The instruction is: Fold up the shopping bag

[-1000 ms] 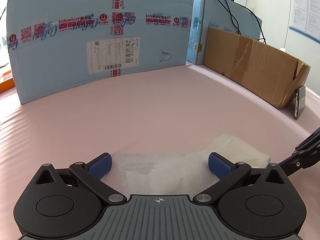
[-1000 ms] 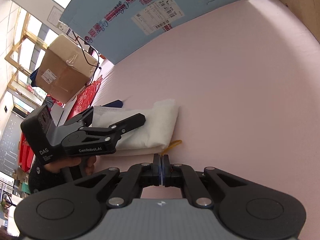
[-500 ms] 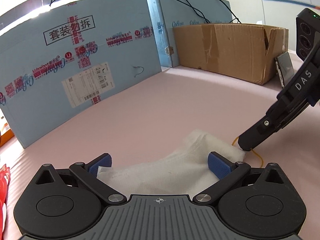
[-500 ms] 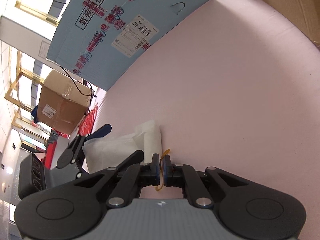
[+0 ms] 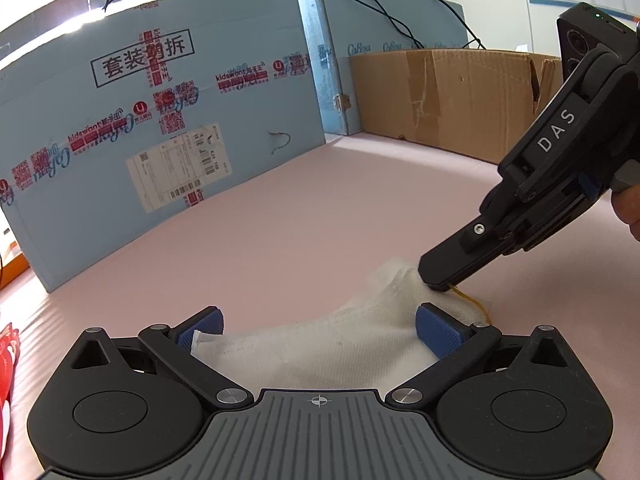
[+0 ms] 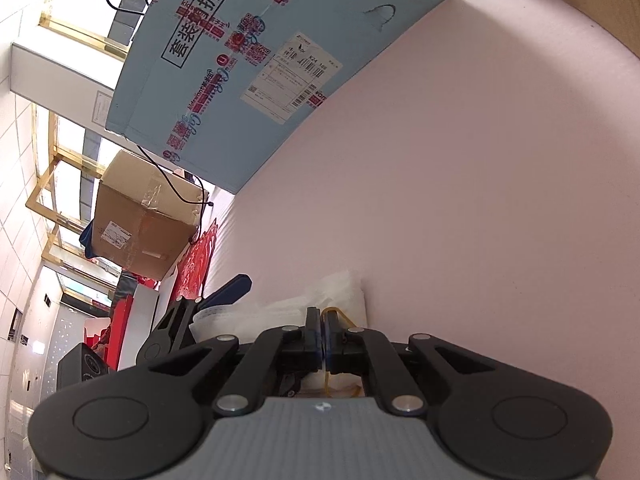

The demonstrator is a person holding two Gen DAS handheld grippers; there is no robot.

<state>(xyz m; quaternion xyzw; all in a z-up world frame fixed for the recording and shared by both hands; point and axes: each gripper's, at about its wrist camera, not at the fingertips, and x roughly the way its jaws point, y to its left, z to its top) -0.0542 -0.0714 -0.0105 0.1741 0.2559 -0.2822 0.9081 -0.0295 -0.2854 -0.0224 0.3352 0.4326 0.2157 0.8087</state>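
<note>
A white, folded fabric shopping bag lies on the pink table, its right end bunched up. My left gripper is open, one blue pad on either side of the bag and neither pressing on it. In the left wrist view my right gripper comes in from the right, its tip down on the bag's raised right end. The right wrist view shows that gripper shut on a thin yellow band that loops out over the bag. The left gripper lies to its left.
A large blue carton stands along the back of the table. A brown cardboard box stands at the back right. Red items and another brown box lie beyond the table's left side. A hand holds the right gripper.
The right gripper has moved in from the right onto the bag's right end with the yellow band in it. The left view has rolled. The bag's right end is more bunched.
</note>
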